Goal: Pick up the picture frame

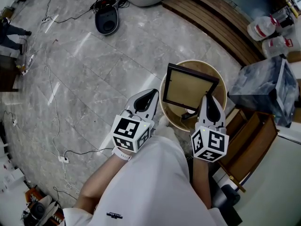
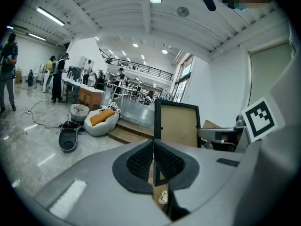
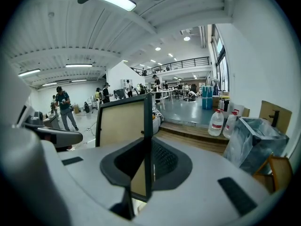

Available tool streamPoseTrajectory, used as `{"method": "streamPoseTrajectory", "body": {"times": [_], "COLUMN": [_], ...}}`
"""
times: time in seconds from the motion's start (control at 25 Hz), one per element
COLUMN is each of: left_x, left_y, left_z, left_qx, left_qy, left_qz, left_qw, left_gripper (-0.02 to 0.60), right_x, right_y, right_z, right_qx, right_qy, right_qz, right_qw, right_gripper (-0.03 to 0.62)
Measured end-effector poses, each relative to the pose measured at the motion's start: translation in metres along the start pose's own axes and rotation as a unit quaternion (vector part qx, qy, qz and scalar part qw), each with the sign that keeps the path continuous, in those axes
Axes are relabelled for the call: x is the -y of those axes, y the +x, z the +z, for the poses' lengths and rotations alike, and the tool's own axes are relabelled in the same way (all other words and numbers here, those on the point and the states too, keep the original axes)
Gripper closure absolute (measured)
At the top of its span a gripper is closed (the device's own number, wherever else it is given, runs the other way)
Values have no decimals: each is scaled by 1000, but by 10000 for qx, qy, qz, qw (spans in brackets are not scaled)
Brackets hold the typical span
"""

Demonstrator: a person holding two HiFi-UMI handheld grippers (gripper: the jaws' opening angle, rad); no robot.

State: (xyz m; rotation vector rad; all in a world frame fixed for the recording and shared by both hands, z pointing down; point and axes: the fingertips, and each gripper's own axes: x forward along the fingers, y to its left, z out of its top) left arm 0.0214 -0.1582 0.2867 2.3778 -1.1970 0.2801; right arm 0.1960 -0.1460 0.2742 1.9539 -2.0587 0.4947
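While aloft — picture frame [image 1: 188,88] over tub [image 1: 223,86]

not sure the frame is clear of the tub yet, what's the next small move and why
Probably raise the right gripper a little, straight up. Its jaws are clamped on the right edge of the picture frame, which hangs tilted over the round wooden tub. The left gripper sits at the left edge; its grip is unclear.
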Motion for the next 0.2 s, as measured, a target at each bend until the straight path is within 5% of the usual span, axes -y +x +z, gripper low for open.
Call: {"method": "streamPoseTrajectory", "body": {"times": [0.2], "left_x": [0], "left_y": [2], "left_z": [1], "left_qx": [-6], "left_qy": [23], "left_qz": [-35], "left_qw": [10000], "left_gripper": [576], "right_x": [1], "right_y": [2], "right_z": [0], "right_qx": [0], "right_qy": [21], "right_qz": [-27], "right_qw": [10000], "right_gripper": [554]}}
